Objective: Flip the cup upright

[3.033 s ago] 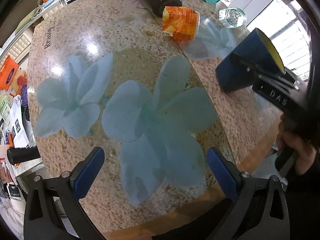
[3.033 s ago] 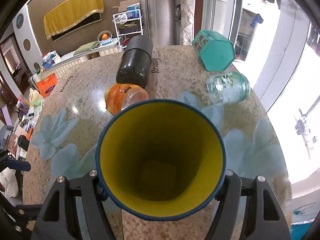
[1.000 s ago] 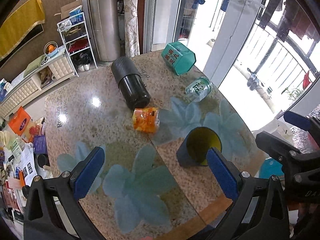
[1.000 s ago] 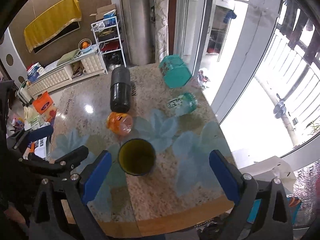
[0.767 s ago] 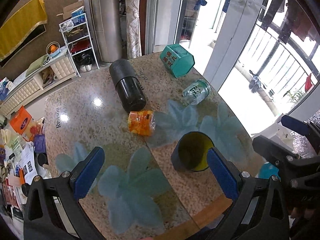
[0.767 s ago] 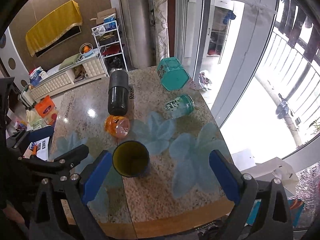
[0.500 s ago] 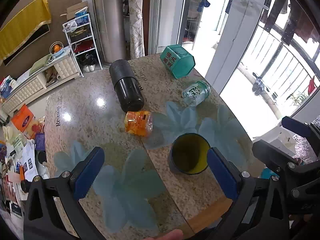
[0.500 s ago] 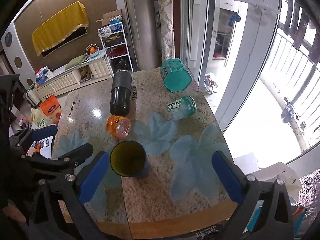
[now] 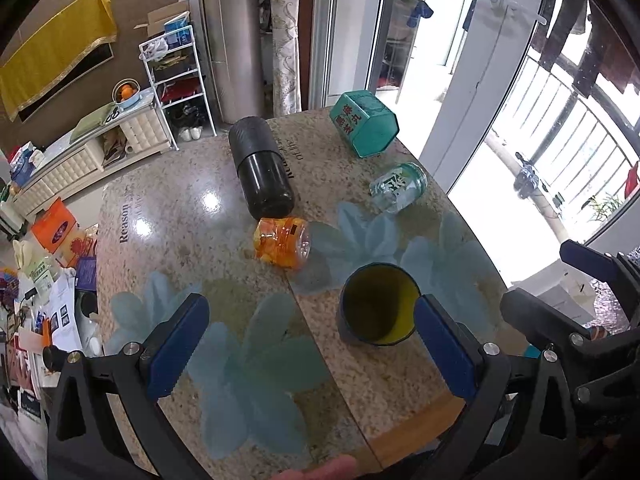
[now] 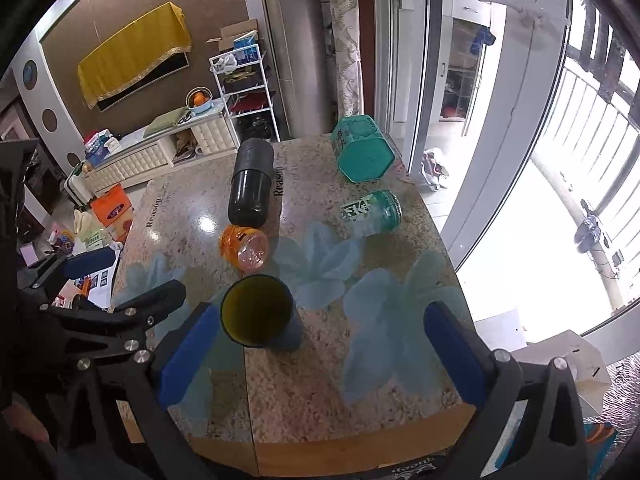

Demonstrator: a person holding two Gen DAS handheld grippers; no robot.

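Observation:
A dark blue cup with a yellow inside (image 9: 376, 304) stands upright, mouth up, on the speckled stone table (image 9: 180, 216). It also shows in the right wrist view (image 10: 256, 310). My left gripper (image 9: 308, 344) is open and empty, held high above the table's near edge, the cup just inside its right finger in the image. My right gripper (image 10: 320, 350) is open and empty, also high above the table, with the cup close to its left finger. Neither gripper touches the cup.
Lying on the table are a black flask (image 9: 260, 172), an orange jar (image 9: 280, 242), a clear bottle (image 9: 398, 186) and a teal hexagonal tin (image 9: 364, 124). The table's wooden near edge (image 10: 340, 452) is below. A white rack (image 10: 244, 92) and low cabinet stand behind.
Three seconds ago my right gripper held the cup; it now stands free and upright. Both grippers have pulled up and back over the last second, the view widening slightly.

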